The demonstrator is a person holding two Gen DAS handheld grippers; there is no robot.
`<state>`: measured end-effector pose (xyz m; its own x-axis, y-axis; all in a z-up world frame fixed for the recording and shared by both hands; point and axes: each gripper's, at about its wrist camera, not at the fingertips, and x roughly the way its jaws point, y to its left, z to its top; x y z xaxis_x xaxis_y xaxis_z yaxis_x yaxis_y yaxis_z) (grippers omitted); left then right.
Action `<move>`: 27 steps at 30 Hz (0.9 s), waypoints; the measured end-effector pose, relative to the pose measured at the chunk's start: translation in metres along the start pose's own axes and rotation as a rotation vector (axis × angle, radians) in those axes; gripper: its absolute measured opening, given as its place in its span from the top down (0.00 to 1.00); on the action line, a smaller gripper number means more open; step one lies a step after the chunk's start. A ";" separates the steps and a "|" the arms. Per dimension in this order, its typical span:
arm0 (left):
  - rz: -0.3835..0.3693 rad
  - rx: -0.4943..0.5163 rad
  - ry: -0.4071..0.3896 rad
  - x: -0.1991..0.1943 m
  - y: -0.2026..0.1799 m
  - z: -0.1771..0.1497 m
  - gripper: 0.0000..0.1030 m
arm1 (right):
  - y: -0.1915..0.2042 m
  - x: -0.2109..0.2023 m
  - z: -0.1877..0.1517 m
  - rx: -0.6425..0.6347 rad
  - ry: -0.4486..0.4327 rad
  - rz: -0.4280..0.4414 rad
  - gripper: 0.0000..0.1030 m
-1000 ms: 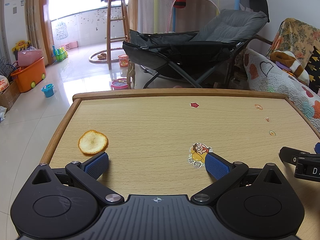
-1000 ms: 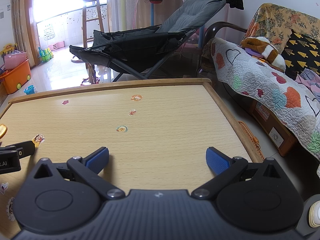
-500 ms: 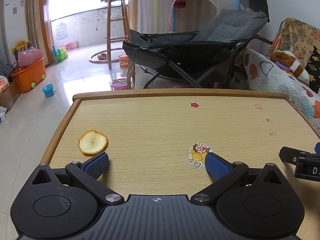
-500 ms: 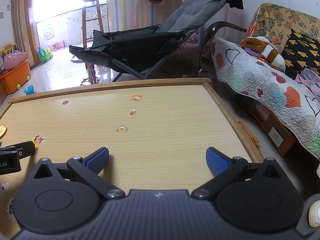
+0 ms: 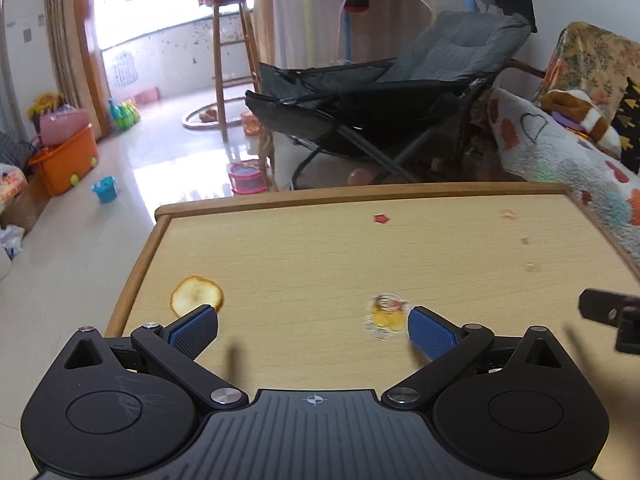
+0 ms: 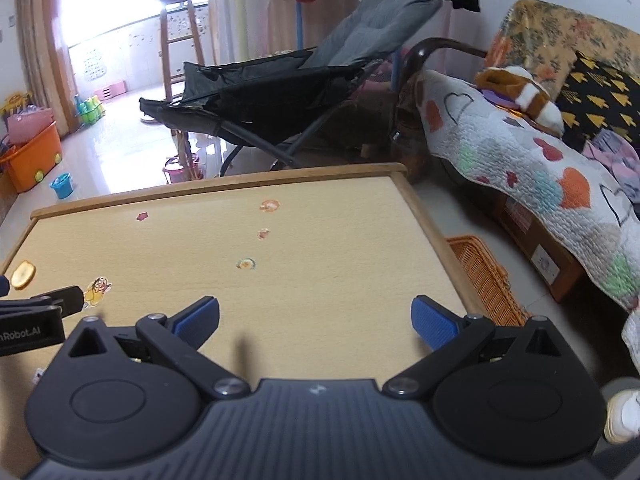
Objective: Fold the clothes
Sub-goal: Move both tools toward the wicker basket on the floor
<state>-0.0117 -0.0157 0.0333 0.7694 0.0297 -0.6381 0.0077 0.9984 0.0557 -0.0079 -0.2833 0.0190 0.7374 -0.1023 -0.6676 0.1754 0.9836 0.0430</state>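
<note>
No garment lies on the wooden table [image 5: 320, 248]. In the right wrist view a crumpled pink-grey cloth [image 6: 616, 156] rests on the sofa at the far right. My left gripper [image 5: 313, 330] hovers open over the table's near left part, with nothing between its blue pads [image 5: 194, 330]. My right gripper [image 6: 316, 320] is open and empty over the near right part. Each gripper shows in the other's view: the right gripper's black tip [image 5: 608, 314] at the right edge, the left gripper's black tip [image 6: 44, 308] at the left edge.
An orange peel slice [image 5: 196, 296] and a cartoon sticker [image 5: 386, 316] lie on the table by my left gripper. A wicker basket [image 6: 480, 276] sits on the floor right of the table. A quilt-covered sofa [image 6: 520, 168] and a grey folding chair [image 5: 400, 92] stand beyond.
Both views have shifted slightly and turned blurry. The right gripper has risen or drawn back a little, so the wicker basket and the orange slice now show in its view. Both stay open.
</note>
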 end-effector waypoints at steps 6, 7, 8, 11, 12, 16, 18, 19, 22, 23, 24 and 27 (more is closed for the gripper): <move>-0.034 -0.024 0.007 -0.043 -0.012 -0.009 0.01 | -0.008 -0.023 -0.010 -0.007 0.004 -0.005 0.01; -0.040 -0.040 0.009 -0.050 -0.013 -0.013 0.01 | -0.010 -0.027 -0.012 -0.010 0.005 -0.003 0.01; -0.050 -0.055 0.013 -0.058 -0.014 -0.018 0.01 | -0.012 -0.032 -0.013 -0.012 0.007 -0.005 0.01; -0.087 -0.085 0.013 -0.082 -0.018 -0.034 0.01 | -0.020 -0.046 -0.018 -0.003 0.010 -0.019 0.01; -0.098 -0.085 0.010 -0.088 -0.020 -0.039 0.01 | -0.022 -0.052 -0.020 0.007 0.013 -0.028 0.01; -0.129 -0.089 0.031 -0.111 -0.026 -0.058 0.01 | -0.032 -0.073 -0.028 0.036 0.017 -0.042 0.01; -0.151 -0.089 0.035 -0.122 -0.027 -0.068 0.01 | -0.036 -0.082 -0.028 0.052 0.023 -0.064 0.01; -0.160 -0.084 0.040 -0.127 -0.028 -0.071 0.01 | -0.039 -0.086 -0.029 0.061 0.023 -0.070 0.01; -0.185 -0.062 0.039 -0.145 -0.034 -0.079 0.01 | -0.048 -0.099 -0.029 0.087 0.020 -0.076 0.01; -0.194 -0.056 0.033 -0.150 -0.036 -0.080 0.01 | -0.052 -0.104 -0.029 0.095 0.020 -0.078 0.01; -0.204 -0.049 0.026 -0.155 -0.038 -0.080 0.01 | -0.055 -0.109 -0.029 0.097 0.018 -0.077 0.01; -0.228 -0.029 0.006 -0.169 -0.045 -0.076 0.01 | -0.066 -0.124 -0.025 0.070 0.003 -0.070 0.01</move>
<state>-0.1906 -0.0626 0.0806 0.7459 -0.1967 -0.6364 0.1624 0.9803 -0.1127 -0.1277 -0.3316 0.0804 0.7200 -0.1704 -0.6728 0.2718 0.9612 0.0475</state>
